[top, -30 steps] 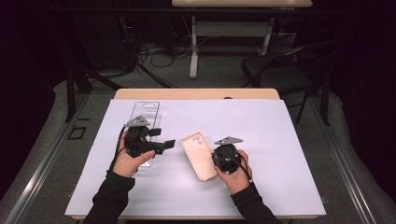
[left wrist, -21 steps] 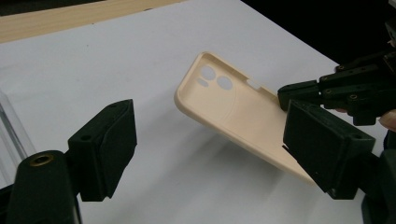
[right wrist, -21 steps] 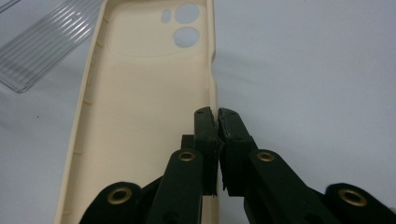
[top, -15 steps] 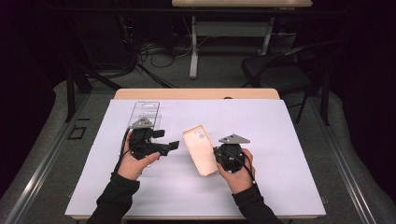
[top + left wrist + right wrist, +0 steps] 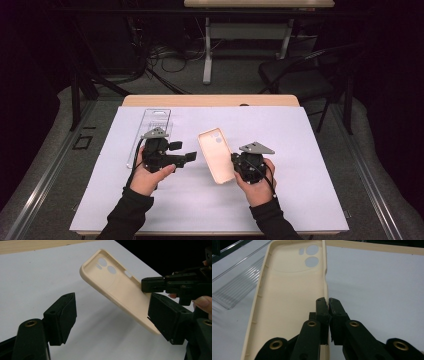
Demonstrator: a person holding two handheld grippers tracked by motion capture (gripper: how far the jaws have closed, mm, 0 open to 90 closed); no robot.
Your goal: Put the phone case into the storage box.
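Note:
A beige phone case [image 5: 216,155] is held tilted above the white table cover, with its hollow inside and camera cut-outs facing my left gripper. My right gripper [image 5: 234,163] is shut on the case's long right edge near its lower end, and the pinch is plain in the right gripper view [image 5: 328,301] on the case [image 5: 287,297]. My left gripper [image 5: 183,151] is open just left of the case and points at it. Its jaws have just been closing a little and touch nothing. In the left gripper view the case [image 5: 117,290] hangs beyond my left gripper [image 5: 112,315], with my right gripper [image 5: 150,285] clamped on it.
A clear plastic package [image 5: 150,125] lies flat on the white table cover [image 5: 310,150] behind the left hand and also shows in the right gripper view [image 5: 239,287]. A wooden table edge runs along the far side. Chairs and cables stand on the dark floor beyond.
The right gripper has tipped the phone case up from lying nearly flat. The left gripper has shifted slightly right toward the case, and its jaws have narrowed a little.

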